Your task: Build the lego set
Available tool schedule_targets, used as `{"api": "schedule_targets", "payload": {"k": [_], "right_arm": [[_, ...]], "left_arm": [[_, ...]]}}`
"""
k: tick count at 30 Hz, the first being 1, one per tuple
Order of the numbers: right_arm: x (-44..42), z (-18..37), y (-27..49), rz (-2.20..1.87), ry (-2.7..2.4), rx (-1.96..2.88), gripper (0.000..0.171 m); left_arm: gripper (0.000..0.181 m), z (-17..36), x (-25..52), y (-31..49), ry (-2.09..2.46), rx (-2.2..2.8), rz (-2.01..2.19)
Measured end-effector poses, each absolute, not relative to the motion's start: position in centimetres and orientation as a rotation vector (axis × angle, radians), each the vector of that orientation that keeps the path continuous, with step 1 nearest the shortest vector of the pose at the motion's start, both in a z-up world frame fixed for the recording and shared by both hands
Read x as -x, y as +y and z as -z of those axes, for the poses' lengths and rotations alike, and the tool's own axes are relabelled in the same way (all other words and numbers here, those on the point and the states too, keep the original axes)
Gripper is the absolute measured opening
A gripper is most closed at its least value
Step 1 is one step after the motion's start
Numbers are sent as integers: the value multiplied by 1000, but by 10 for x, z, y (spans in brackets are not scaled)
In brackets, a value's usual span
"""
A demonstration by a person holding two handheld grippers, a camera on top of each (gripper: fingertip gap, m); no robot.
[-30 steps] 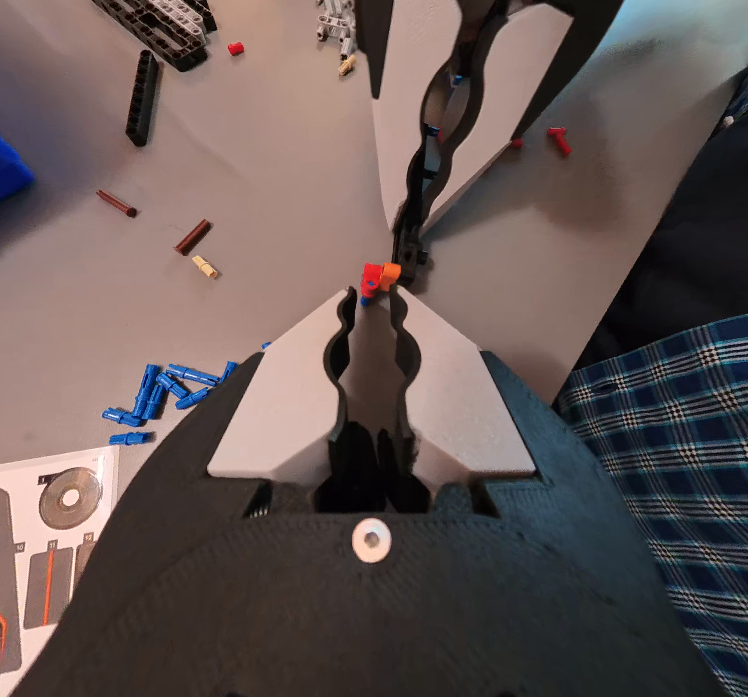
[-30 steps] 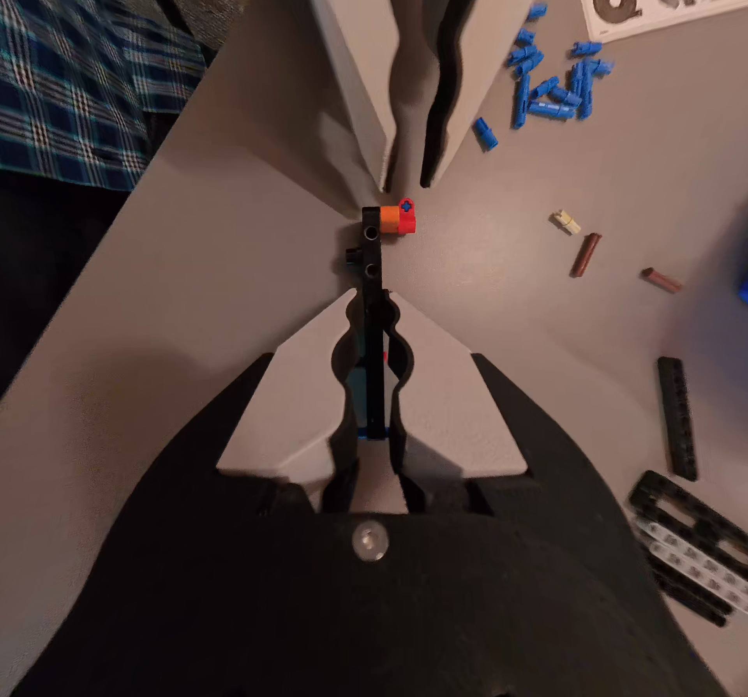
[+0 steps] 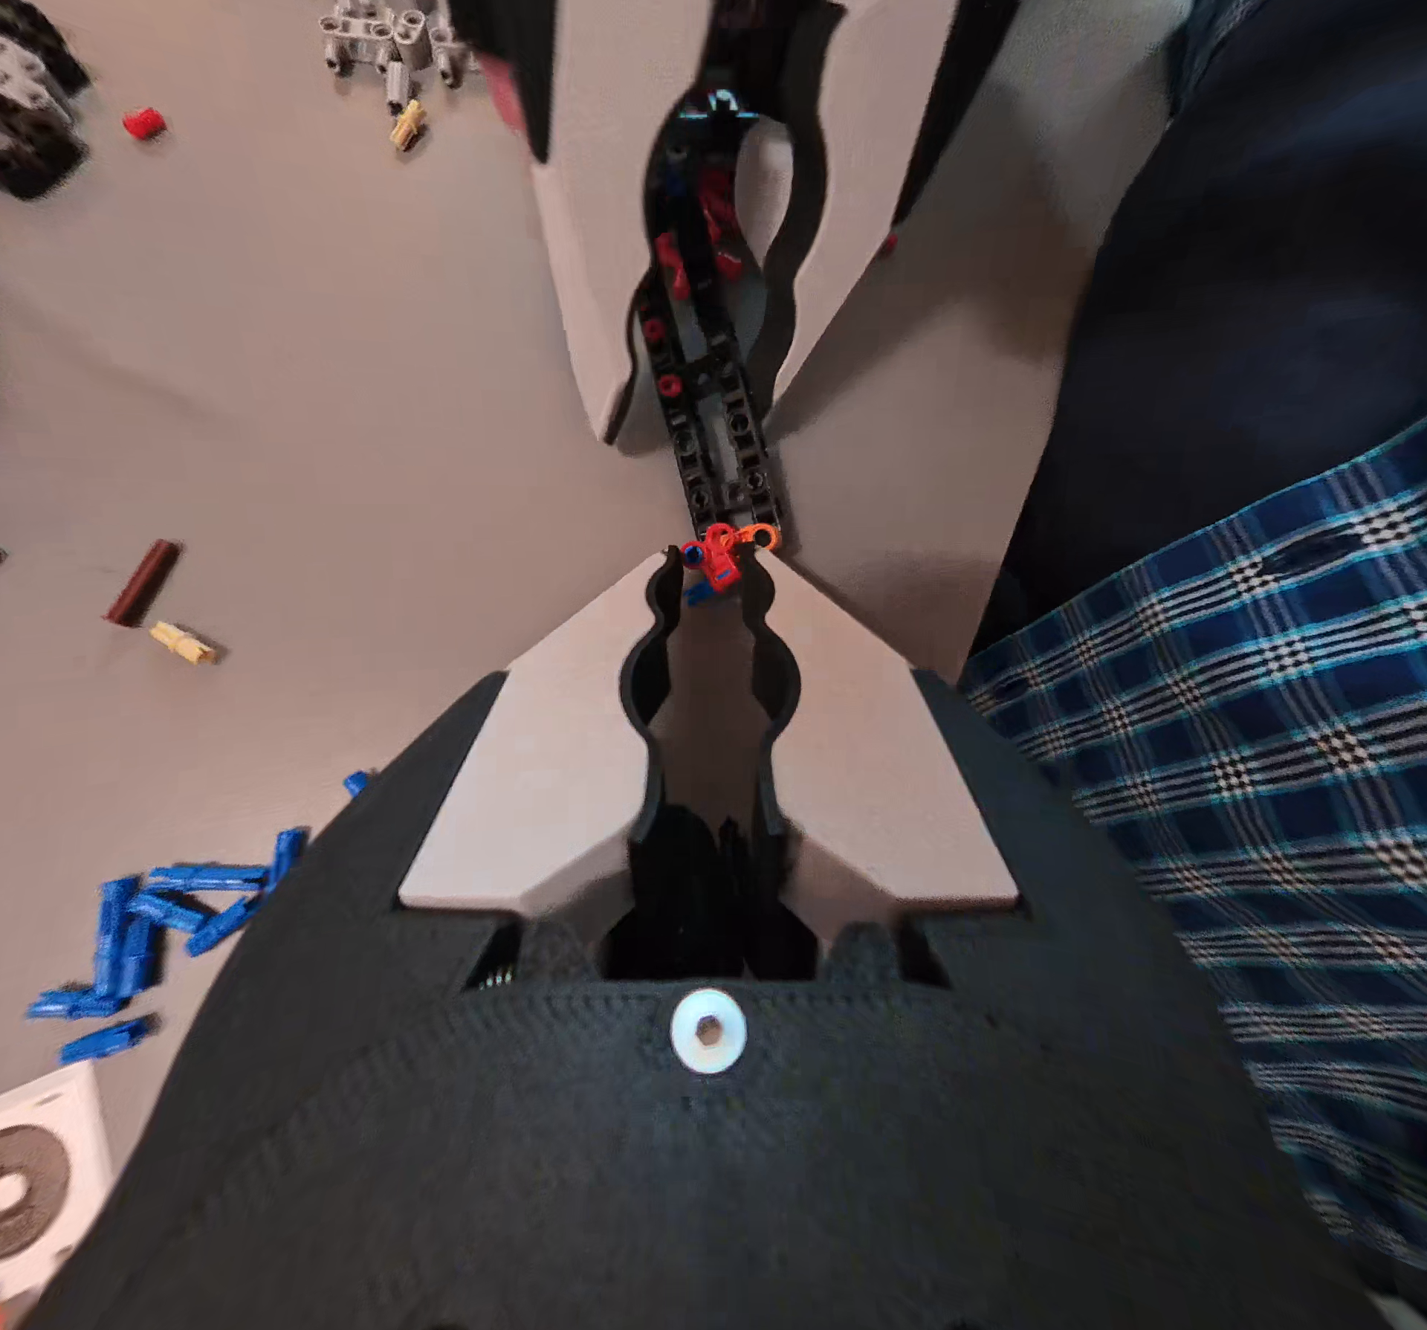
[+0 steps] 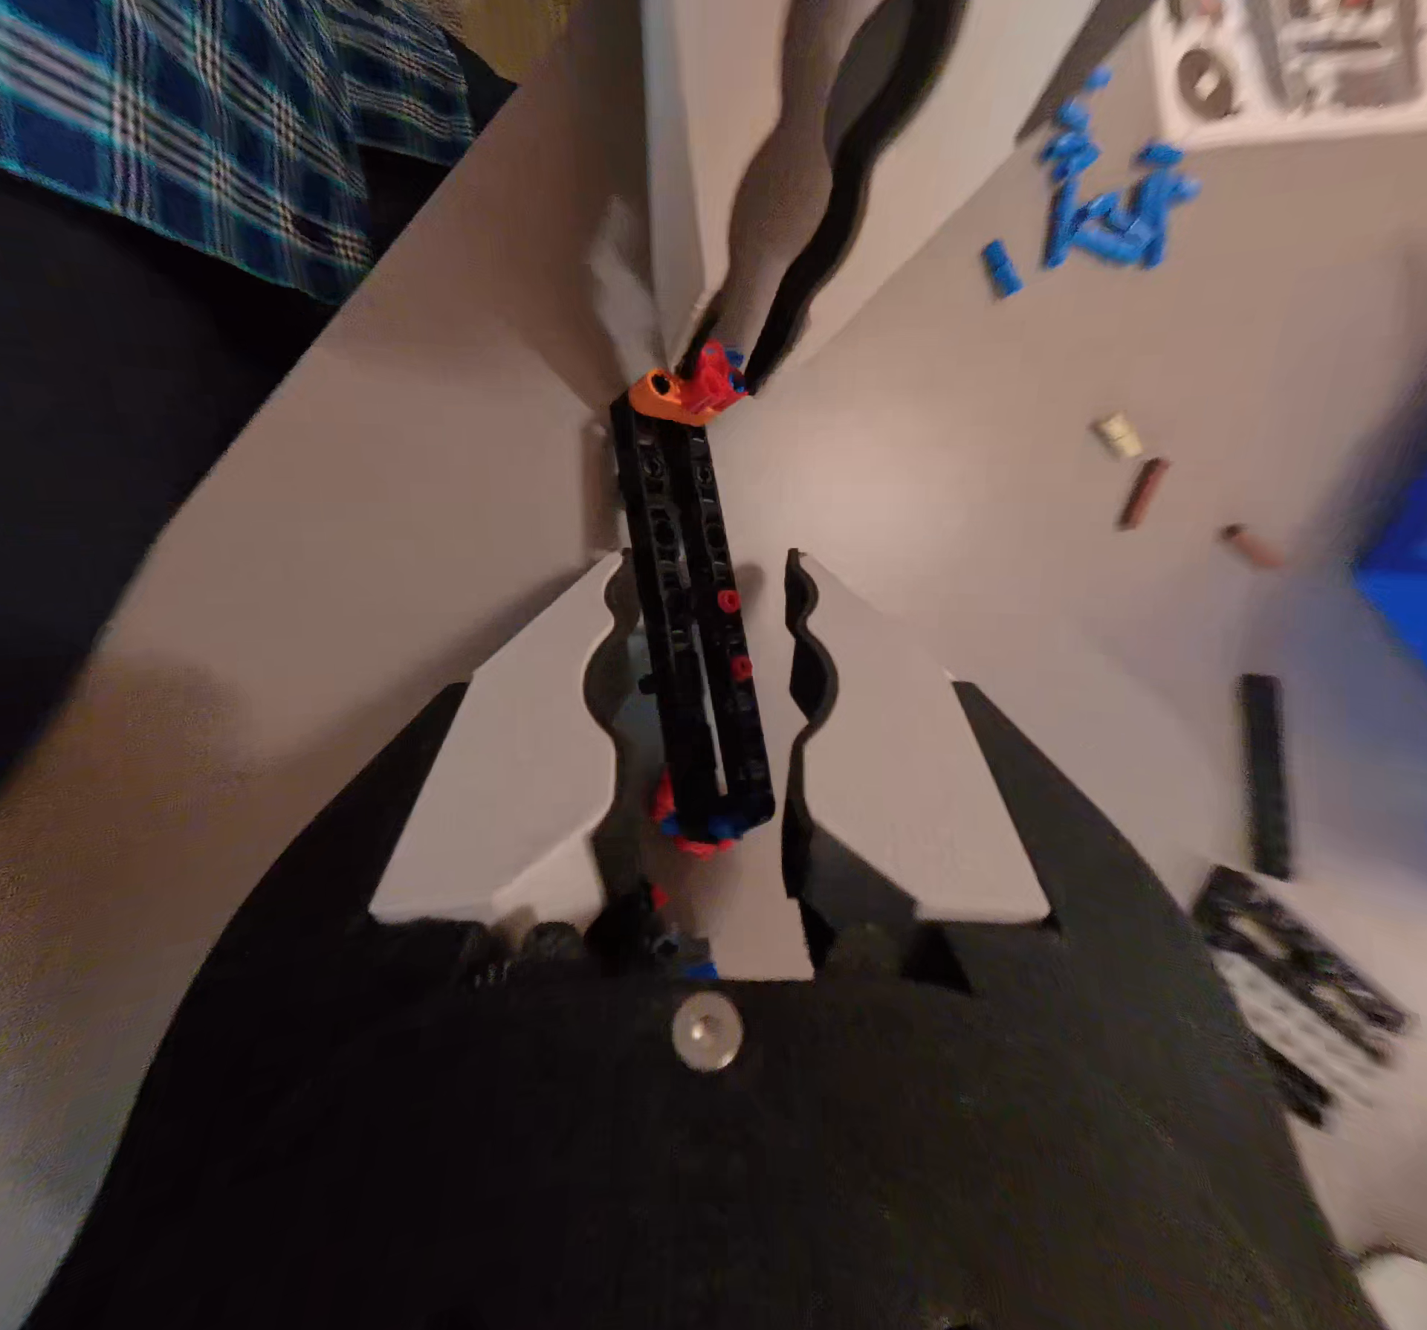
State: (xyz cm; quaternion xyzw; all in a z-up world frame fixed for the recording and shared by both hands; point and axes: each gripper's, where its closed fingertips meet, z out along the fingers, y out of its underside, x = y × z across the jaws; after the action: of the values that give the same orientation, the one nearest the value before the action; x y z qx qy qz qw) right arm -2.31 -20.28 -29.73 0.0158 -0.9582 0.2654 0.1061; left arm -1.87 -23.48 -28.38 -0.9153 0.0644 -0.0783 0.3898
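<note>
Lego frame (image 3: pixel 714 443), black and long, reaches from the far right gripper (image 3: pixel 706 435) to the near left gripper (image 3: pixel 714 571), whose narrowed tips pinch the red connector (image 3: pixel 716 555) at the frame's near end. From the right wrist view, the right gripper (image 4: pixel 706 559) stands wide, the frame (image 4: pixel 699 621) loose between its fingers, orange piece (image 4: pixel 664 395) at the far tip. With only the connector pinched, the frame could twist free and drop.
</note>
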Motion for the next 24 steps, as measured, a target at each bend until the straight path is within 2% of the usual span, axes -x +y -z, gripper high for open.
{"api": "schedule_targets", "payload": {"k": [2,9,24], "right_arm": [[14,301,-205,-832,-2942,29,29],[9,302,-204,-843,-3015,4,24],[5,301,-207,-913,-2938,-245,23]], "left_arm": [[13,284,16,-234,229,2353,112],[13,282,14,-231,364,2361,-72],[13,282,5,-234,675,2336,-15]]}}
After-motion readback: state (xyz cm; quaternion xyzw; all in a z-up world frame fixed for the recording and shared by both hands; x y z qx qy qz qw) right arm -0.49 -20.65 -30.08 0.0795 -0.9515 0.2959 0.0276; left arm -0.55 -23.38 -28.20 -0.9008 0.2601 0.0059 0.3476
